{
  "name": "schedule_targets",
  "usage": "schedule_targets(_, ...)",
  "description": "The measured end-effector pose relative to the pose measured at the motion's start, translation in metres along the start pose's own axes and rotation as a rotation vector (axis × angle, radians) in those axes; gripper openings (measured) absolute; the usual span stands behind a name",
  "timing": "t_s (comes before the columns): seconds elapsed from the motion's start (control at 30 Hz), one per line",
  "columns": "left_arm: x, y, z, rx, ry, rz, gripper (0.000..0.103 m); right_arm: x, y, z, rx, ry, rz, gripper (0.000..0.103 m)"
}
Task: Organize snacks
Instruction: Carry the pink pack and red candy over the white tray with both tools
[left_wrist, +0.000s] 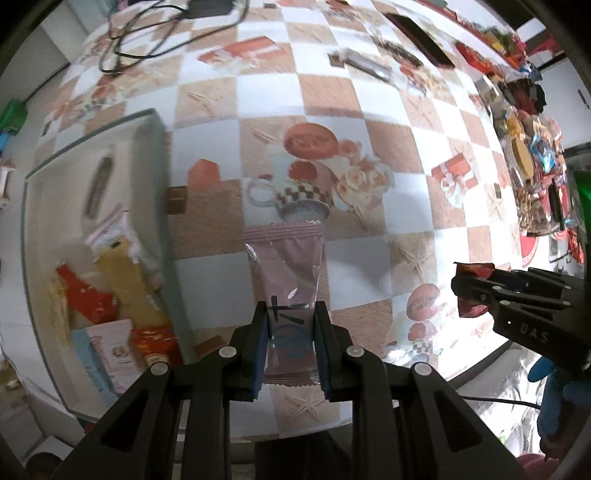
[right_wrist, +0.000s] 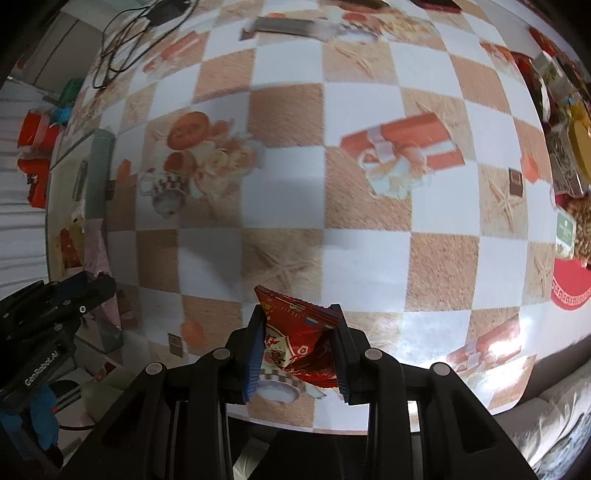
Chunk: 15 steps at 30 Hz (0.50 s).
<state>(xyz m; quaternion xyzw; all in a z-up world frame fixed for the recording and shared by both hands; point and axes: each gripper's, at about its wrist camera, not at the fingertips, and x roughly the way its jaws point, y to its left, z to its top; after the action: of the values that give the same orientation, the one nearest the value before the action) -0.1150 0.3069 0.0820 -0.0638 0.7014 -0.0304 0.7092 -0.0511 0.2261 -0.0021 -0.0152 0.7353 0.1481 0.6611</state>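
Your pink snack packet (left_wrist: 286, 291) sits upright, pinched at its lower half; your red packet (right_wrist: 299, 347) is crumpled, tilted, likewise pinched

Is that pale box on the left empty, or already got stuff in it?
Partly filled. The box holds several snack packets at its near end, red, yellow and pink, while its far end looks mostly bare.
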Motion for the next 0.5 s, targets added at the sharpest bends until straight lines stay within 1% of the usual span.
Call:
schedule_targets(0.1,-0.008,0.007,-0.009,-0.027,-0.023,-0.003,0.025,-0.009,0.011,0.004,-0.032,-0.009,0.0,0.034)
schedule_targets(0.2,-0.009,0.027,-0.014,-0.054,-0.048,-0.002,0.025,-0.016,0.025,0.01,-0.067,-0.014,0.002,0.034)
schedule_targets(0.33,-0.016,0.047,-0.017,-0.104,-0.076,0.004,0.025,-0.025,0.053,0.011,-0.127,-0.028,0.003,0.034)
schedule_targets(0.37,-0.019,0.054,-0.018,-0.121,-0.083,0.009,0.025,-0.027,0.066,0.011,-0.139,-0.03,0.003,0.034)
schedule_targets(0.5,-0.027,0.08,-0.026,-0.182,-0.106,0.019,0.025,-0.025,0.101,0.013,-0.201,-0.04,0.003,0.034)
